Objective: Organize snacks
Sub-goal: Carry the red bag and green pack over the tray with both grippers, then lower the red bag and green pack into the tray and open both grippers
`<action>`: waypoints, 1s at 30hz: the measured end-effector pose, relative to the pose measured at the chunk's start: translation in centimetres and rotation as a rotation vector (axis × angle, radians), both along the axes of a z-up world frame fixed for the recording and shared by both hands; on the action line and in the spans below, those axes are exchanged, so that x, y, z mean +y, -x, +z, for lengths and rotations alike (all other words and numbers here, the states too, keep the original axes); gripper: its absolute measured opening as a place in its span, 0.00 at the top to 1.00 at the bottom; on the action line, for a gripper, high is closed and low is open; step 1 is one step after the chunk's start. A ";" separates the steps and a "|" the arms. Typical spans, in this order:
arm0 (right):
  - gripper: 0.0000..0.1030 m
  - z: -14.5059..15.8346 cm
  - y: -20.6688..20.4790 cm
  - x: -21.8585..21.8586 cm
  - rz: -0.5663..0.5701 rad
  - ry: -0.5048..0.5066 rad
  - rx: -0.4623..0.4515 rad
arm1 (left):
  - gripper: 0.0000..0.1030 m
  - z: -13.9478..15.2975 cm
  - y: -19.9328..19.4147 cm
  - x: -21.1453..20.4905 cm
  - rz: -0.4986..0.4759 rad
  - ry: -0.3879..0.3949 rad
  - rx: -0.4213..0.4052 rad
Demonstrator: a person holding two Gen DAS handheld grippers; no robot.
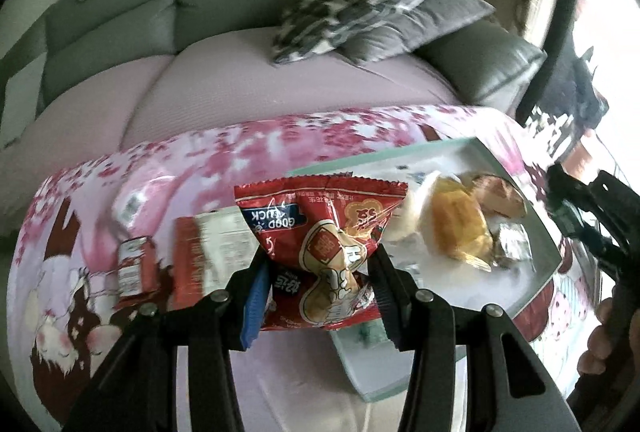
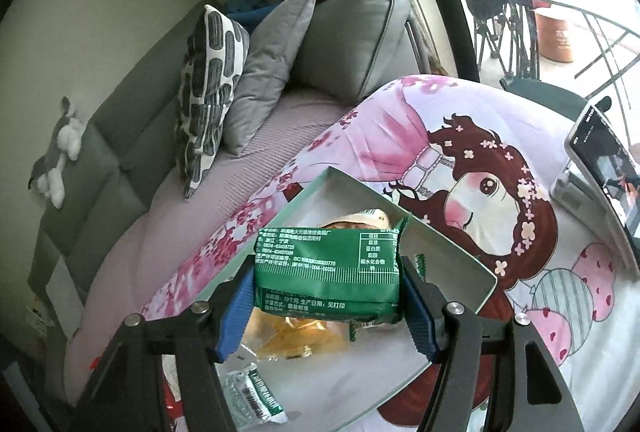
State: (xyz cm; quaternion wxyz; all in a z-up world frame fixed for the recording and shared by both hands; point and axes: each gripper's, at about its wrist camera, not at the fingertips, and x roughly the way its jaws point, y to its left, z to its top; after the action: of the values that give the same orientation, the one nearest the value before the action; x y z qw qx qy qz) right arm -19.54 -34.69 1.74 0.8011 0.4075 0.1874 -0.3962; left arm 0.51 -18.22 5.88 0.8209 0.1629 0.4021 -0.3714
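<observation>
— Clamped between the left hand-held gripper [image 1: 320, 274] jaws: red peanut packet [image 1: 324, 244], pinched mid-body to keep from slipping. Tray [image 1: 532, 228] at two o'clock.

— Right hand-held gripper [image 2: 328, 282] closed on green packet [image 2: 328, 264], poised over the tray, probably for dropping in.

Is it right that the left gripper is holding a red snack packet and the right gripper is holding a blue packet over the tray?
Not quite. The packet in the right gripper is green, not blue; only the pads on its jaws are blue. The right wrist view shows the green packet clamped above the tray. The rest holds: in the left wrist view the left gripper holds the red snack packet.
</observation>
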 end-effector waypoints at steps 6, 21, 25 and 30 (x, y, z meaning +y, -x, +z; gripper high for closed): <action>0.33 -2.0 -1.4 -1.0 0.030 -0.018 0.041 | 0.52 -0.8 1.0 -2.3 -0.038 -0.009 -0.040; 0.32 -5.6 -4.2 -2.3 0.091 -0.069 0.104 | 0.52 -4.1 -0.9 -4.2 -0.009 -0.035 -0.009; 0.32 -5.7 -4.5 -2.2 0.100 -0.075 0.104 | 0.52 -4.6 -1.0 -4.9 -0.009 -0.042 -0.016; 0.32 -5.8 -4.9 -2.1 0.108 -0.072 0.119 | 0.52 -4.9 -1.4 -5.5 -0.009 -0.038 -0.017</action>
State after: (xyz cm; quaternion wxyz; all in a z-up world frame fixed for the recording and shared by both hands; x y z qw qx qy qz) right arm -14.68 -36.84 -4.03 0.7936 0.4010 0.2704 -0.3691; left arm 1.95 -23.76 0.96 0.8193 0.1833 0.4015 -0.3659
